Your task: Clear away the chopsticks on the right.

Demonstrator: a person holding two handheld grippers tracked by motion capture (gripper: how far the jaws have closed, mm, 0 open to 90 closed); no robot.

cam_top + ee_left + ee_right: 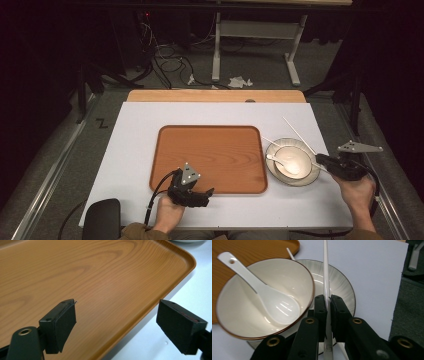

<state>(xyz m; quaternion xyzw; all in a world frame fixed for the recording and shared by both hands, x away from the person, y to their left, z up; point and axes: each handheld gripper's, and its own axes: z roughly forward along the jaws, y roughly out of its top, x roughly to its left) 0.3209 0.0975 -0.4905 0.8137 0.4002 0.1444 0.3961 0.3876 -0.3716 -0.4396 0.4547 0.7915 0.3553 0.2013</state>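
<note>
While the person's left hand (pixel 167 212) rests at the near edge of the white table (pixel 130 165), its left gripper (pixel 206 192) sits over the front rim of the wooden tray (pixel 210 150), near the tray's front-left part. In the left gripper view the two black jaws stand wide apart with nothing between them, one over the tray's wood-grain floor and the other out past the rim above the white surface.

Just right of the tray stands a grey-streaked plate (pixel 312 175) with a cream bowl (pixel 300 155) on it. A white ceramic spoon (pixel 282 164) lies in the bowl, its scoop on the bottom and its handle resting up toward the tray side.

At the far right, the right hand (pixel 357 192) holds the right gripper (pixel 318 159) at the plate's right edge. In the right gripper view the jaws are closed tight on a white chopstick (pixel 326 277), which runs straight ahead over the plate rim beside the bowl. A second chopstick (pixel 291 254) peeks from behind the bowl; it seems to lie across the plate's far side, though most of it is hidden.
</note>
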